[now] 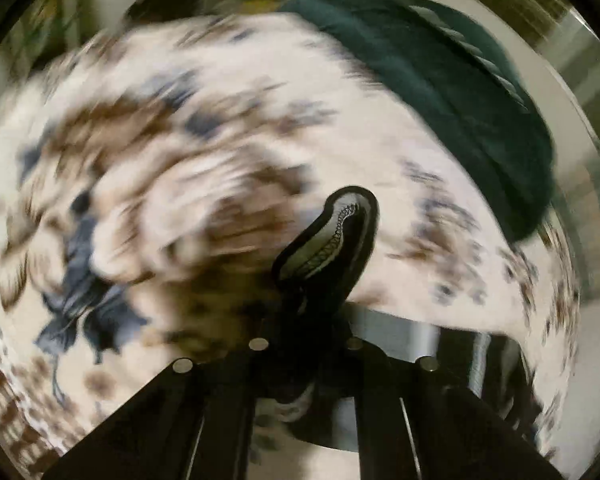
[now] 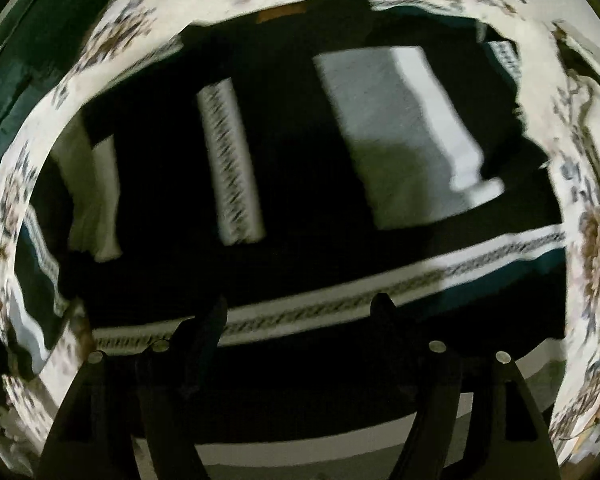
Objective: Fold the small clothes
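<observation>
In the left wrist view my left gripper [image 1: 314, 300] is shut on a fold of the dark garment, a black-edged hem with grey lining and zigzag stitching [image 1: 332, 236] sticking up between the fingers. A dark green garment [image 1: 440, 88] lies across the upper right on the flowered cloth. In the right wrist view my right gripper [image 2: 300, 308] is open, its fingers [image 2: 204, 328] spread just above a black garment with white patterned stripes [image 2: 340, 304] and pale panels [image 2: 400, 132]. Both views are motion-blurred.
A white cloth with brown and blue flowers [image 1: 160, 152] covers the surface under the clothes and rings the garment in the right wrist view [image 2: 592, 240]. Dark green fabric [image 2: 16, 80] lies at the far left there. Blurred room background shows at the top of the left view.
</observation>
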